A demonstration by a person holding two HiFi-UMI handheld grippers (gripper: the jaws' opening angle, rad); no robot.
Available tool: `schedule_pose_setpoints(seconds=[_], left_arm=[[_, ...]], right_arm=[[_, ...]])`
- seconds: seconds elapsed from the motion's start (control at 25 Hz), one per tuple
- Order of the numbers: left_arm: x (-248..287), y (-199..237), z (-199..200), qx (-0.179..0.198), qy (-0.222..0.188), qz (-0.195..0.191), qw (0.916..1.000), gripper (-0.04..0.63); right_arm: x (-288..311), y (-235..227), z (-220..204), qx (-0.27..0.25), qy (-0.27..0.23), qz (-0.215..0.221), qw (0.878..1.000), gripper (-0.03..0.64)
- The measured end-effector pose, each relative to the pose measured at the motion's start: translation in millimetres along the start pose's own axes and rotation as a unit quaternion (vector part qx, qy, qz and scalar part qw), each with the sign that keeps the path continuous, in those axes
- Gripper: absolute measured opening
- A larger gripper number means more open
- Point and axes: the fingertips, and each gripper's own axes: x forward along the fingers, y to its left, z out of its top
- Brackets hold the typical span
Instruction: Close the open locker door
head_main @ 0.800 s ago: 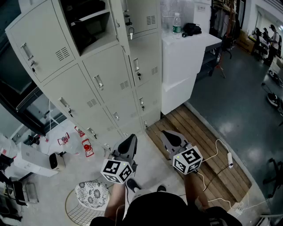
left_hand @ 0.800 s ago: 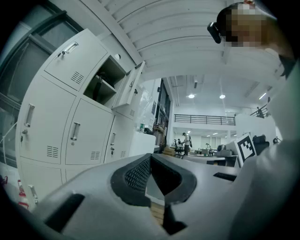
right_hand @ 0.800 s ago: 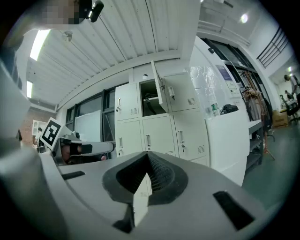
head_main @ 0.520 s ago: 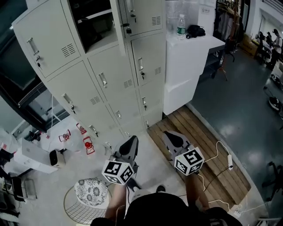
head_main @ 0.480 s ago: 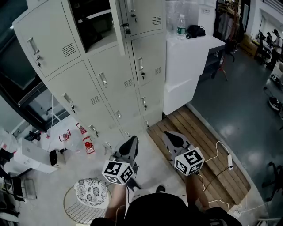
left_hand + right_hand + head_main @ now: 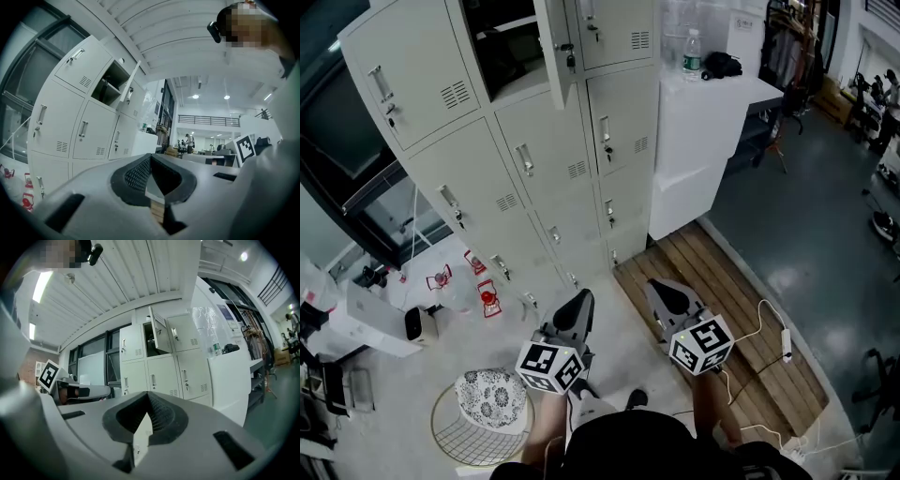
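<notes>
A bank of pale grey lockers (image 6: 534, 159) stands ahead. One upper door (image 6: 555, 42) hangs open, edge-on toward me, beside its dark open compartment (image 6: 502, 47). That open door (image 6: 130, 89) also shows in the left gripper view, and as the door (image 6: 159, 336) in the right gripper view. My left gripper (image 6: 580, 298) and right gripper (image 6: 656, 287) are held low near my body, far from the lockers. Both point at the lockers. The jaws of each meet at the tip with nothing between them, as seen on the left gripper (image 6: 151, 157) and the right gripper (image 6: 148, 395).
A white cabinet (image 6: 703, 131) right of the lockers carries a water bottle (image 6: 693, 42) and a black object (image 6: 722, 64). A wooden platform (image 6: 722, 291) lies under my right side, with a cable and power strip (image 6: 785, 342). A patterned cushion in a wire ring (image 6: 492, 398), red items (image 6: 487, 298) and a white box (image 6: 370, 319) lie at the left.
The lockers and cabinet have slid slightly right and down in the head view. Both grippers stay in about the same place, still shut. The locker door stands open as before.
</notes>
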Motion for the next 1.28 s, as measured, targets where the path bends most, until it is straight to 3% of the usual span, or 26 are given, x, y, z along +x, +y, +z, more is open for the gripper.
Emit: schedule_pose_setpoints(seconds=[0.48, 1.28], left_arm=[[-3, 21, -9, -0.010, 0.013, -0.002, 0.9999, 0.018], [67, 156, 42, -0.016, -0.004, -0.036, 0.9992, 0.018]], right_arm=[[22, 1, -12, 0.014, 0.016, 0.000, 1.000, 0.005], [172, -8, 20, -0.019, 0.021, -0.019, 0.999, 0.005]])
